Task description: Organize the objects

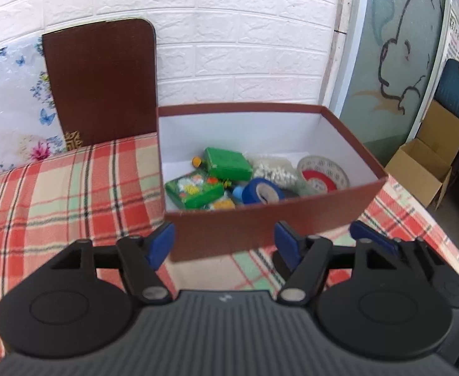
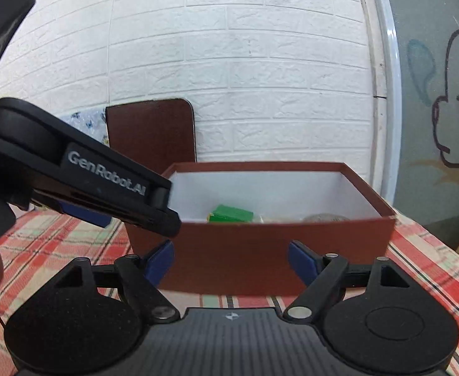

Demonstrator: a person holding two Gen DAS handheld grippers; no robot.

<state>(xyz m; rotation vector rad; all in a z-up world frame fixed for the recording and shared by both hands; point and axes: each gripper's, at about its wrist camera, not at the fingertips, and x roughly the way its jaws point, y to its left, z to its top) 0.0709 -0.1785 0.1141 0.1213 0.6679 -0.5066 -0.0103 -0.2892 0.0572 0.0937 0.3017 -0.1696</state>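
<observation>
The brown box [image 1: 261,235], long axis running left to right on the plaid cloth [image 1: 57,194], stands just beyond both the left gripper [image 1: 223,242] and right gripper [image 2: 231,260], jaws apart and empty, neither apparently nearer, its lid [image 1: 104,84] leaning far-left.

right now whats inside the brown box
The brown box holds two green packs, a blue tape roll, a red and clear tape roll, something white and beaded and small orange bits. Its near wall hides what lies along the front.
</observation>
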